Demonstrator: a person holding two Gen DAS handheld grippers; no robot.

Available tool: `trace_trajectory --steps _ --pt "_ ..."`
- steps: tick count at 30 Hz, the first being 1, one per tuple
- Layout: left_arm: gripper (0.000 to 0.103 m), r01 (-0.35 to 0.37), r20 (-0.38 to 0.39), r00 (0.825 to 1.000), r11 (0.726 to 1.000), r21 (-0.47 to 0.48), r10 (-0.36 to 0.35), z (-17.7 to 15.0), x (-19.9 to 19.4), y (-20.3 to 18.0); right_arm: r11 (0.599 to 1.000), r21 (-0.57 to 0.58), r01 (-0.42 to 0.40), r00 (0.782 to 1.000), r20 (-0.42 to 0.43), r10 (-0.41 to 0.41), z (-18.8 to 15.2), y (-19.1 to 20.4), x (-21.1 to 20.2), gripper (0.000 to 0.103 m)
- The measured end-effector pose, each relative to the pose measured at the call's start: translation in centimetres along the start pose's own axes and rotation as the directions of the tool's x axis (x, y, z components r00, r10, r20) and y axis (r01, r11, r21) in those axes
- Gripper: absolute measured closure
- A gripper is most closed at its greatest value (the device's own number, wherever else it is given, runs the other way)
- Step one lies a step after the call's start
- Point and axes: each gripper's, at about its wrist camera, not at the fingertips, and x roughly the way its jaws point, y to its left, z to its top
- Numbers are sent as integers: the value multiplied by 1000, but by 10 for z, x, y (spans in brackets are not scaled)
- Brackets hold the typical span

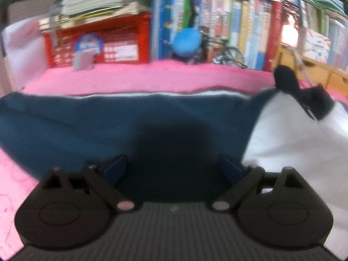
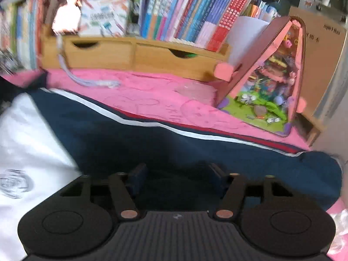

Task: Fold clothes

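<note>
A navy and white garment (image 1: 87,126) lies spread on the pink cover (image 1: 152,78). Its far edge carries a white and red stripe (image 2: 195,133), and the white part (image 2: 26,134) bears a faint grey print. My left gripper (image 1: 173,168) hovers low over the navy cloth beside the white panel (image 1: 293,143), open, its blue-padded fingers (image 1: 115,167) wide apart. My right gripper (image 2: 177,177) is close above the navy cloth (image 2: 239,158), open, with a gap between its pads and cloth under them. A black blurred shape (image 1: 304,95) sits at the garment's far right corner.
Behind the cover stand a red crate (image 1: 97,43) under stacked papers, rows of books (image 1: 239,32), a small model bicycle (image 1: 226,54) and a wooden drawer shelf (image 2: 134,54). A pink open toy book (image 2: 271,82) leans at the right. A pale cord (image 2: 87,80) trails on the cover.
</note>
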Motion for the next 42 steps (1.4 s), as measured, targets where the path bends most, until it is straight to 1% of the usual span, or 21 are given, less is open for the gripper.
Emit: trace_trajectory --steps 1,3,5,8,10,13,14,18,23,25,28,31,34,35,36,38,39,42 --pt "7 -2 0 1000 1000 -7 2 -2 -2 4 998 32 -53 999 3 53 -1 -6 -6 42" --pt "7 -4 0 1000 1000 5 4 -5 -6 4 982 97 -159 987 13 159 -4 -18 -19 41" --pt "7 -11 1 1000 1000 16 11 -6 -8 2 971 128 -201 979 19 201 -8 -23 -28 39" --pt "7 -21 2 1000 1000 23 21 -8 -9 -2 968 108 -226 974 30 224 -10 -27 -38 39" --pt "7 -23 4 1000 999 27 23 -8 -9 -4 967 85 -240 971 34 238 -10 -22 -43 38" --pt "7 -24 2 1000 999 23 24 -10 -9 -3 957 77 -281 960 36 279 -15 -16 -53 36" --pt "7 -25 2 1000 999 22 25 -10 -9 -3 953 74 -294 956 36 292 -17 -14 -56 33" --pt "6 -22 -1 1000 1000 20 22 -10 -9 -2 949 63 -309 951 50 307 -25 -15 -67 30" --pt "6 -17 0 1000 1000 10 17 -10 -10 -1 951 62 -302 953 52 299 -32 -22 -73 29" --pt "6 -15 3 1000 1000 -13 15 -10 -12 3 953 74 -295 955 48 292 -37 -28 -72 29" --pt "7 -21 14 1000 994 -110 23 -9 -20 18 952 103 -290 957 39 287 -44 -37 -69 29" --pt "7 -29 66 997 971 -237 45 -3 -37 51 953 122 -276 961 32 275 -48 -45 -66 29" --pt "7 -93 94 987 940 -328 130 11 -48 96 948 112 -296 955 60 291 -44 -49 -69 29" --pt "7 -129 87 982 925 -357 170 15 -49 113 945 94 -314 948 80 307 -40 -47 -72 28" --pt "8 -162 77 975 907 -388 207 19 -49 129 940 74 -332 941 99 324 -36 -45 -75 26" --pt "18 -209 52 965 872 -442 257 27 -45 162 917 29 -398 911 133 391 -20 -35 -80 20" --pt "18 -232 31 960 854 -466 278 31 -40 177 904 9 -427 896 138 422 -11 -30 -79 18" --pt "18 -287 -17 945 805 -519 326 38 -26 210 866 -56 -497 856 127 500 27 13 -77 17"
